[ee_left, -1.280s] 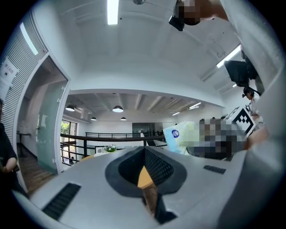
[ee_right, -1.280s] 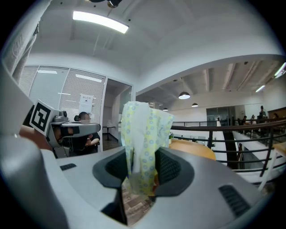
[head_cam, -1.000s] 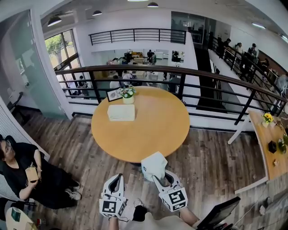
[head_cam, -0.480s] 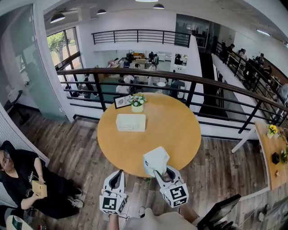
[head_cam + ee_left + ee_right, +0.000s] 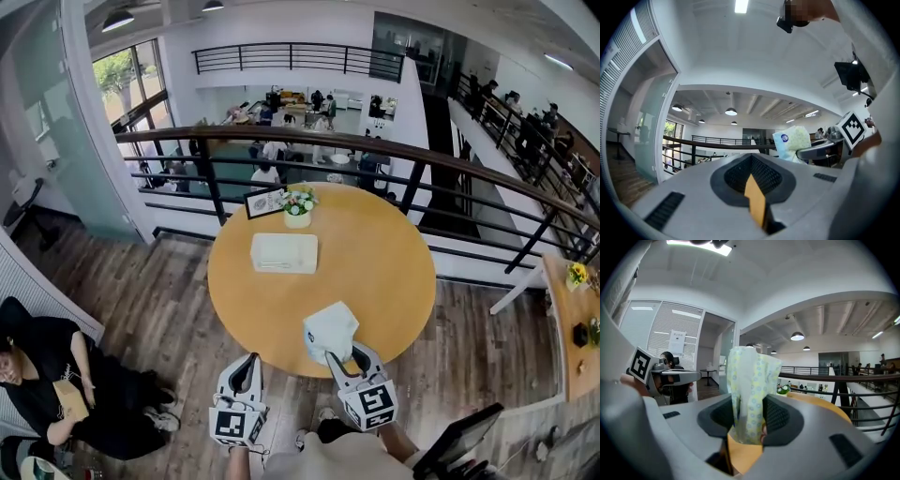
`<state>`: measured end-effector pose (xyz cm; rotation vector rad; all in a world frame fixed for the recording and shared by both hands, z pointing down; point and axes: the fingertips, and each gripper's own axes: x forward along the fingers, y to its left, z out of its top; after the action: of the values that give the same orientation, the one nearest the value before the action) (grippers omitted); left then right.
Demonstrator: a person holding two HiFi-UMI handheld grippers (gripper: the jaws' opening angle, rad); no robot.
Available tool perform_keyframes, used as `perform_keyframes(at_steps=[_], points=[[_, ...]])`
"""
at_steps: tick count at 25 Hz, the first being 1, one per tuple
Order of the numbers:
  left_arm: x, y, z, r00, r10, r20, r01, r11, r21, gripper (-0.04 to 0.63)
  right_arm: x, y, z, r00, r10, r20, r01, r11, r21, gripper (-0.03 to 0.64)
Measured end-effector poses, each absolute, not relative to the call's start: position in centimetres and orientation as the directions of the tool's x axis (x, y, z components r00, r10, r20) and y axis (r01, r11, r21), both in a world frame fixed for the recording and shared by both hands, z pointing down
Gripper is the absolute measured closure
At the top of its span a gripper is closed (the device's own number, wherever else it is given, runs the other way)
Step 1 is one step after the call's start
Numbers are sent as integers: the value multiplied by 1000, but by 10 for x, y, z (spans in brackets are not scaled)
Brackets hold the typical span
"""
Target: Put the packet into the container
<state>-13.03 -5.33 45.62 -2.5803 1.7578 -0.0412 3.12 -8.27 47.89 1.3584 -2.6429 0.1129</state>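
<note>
A pale, soft packet (image 5: 330, 330) with a small dotted print stands upright between the jaws of my right gripper (image 5: 339, 359), which is shut on its lower end. It hangs over the near edge of the round wooden table (image 5: 375, 272). In the right gripper view the packet (image 5: 750, 390) fills the gap between the pads. The container (image 5: 284, 253), a cream rectangular box, lies on the far half of the table. My left gripper (image 5: 246, 373) hovers low, left of the packet and off the table, shut with nothing in it. From the left gripper view the packet (image 5: 792, 140) shows to the right.
A flower pot (image 5: 298, 208) and a small picture frame (image 5: 265, 202) stand behind the container at the table's far edge. A dark railing (image 5: 375, 150) runs behind the table. A person (image 5: 37, 375) sits at the left on the wooden floor area. Another table (image 5: 572, 309) is at the right.
Both grippers and the view have moved forward toward the table. The packet, earlier over the floor just short of the table, now hangs over its near edge, still held.
</note>
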Motion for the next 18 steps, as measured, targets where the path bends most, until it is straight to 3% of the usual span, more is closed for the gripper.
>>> perform_keyframes(at_steps=[18], points=[[-148,-175,434,290,-957,21,-956,-291,-32,591,-1,-220,458,-649,-746,148,-755,656,-8,466]])
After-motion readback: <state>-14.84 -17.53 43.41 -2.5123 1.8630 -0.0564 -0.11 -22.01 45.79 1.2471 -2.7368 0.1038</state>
